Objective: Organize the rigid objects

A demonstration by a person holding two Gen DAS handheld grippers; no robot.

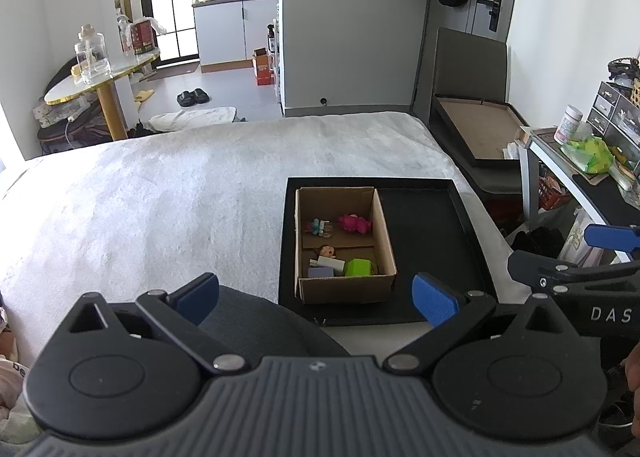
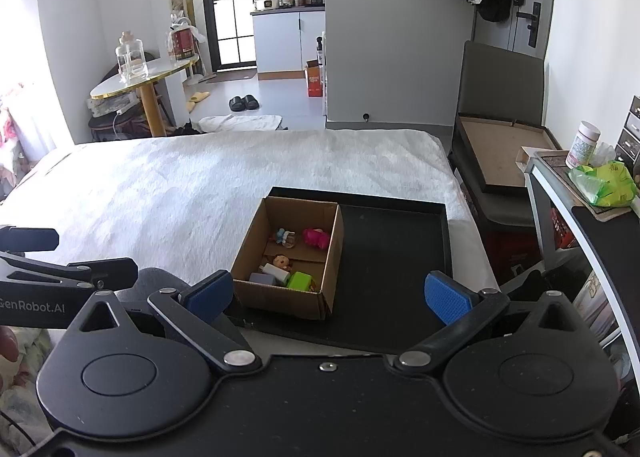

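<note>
Meanwhile both grippers, left gripper (image 1: 316, 299) and right gripper (image 2: 328, 295), hover with fingers released before the brown cardboard box (image 1: 344, 289) holding small toys on the black rectangular tray (image 1: 436, 241).

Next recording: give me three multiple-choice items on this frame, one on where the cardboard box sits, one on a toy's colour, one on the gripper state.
1. The cardboard box sits in which part of the black tray?
A. left part
B. right part
C. outside the tray

2. The cube in the box's near corner is
A. green
B. red
C. yellow

3. The left gripper and right gripper are
A. both shut
B. both open, empty
C. each holding a toy

Answers: 1 A, the tray's right part lies bare; 2 A, a bright green block; 3 B, fingers spread wide with nothing between.
</note>
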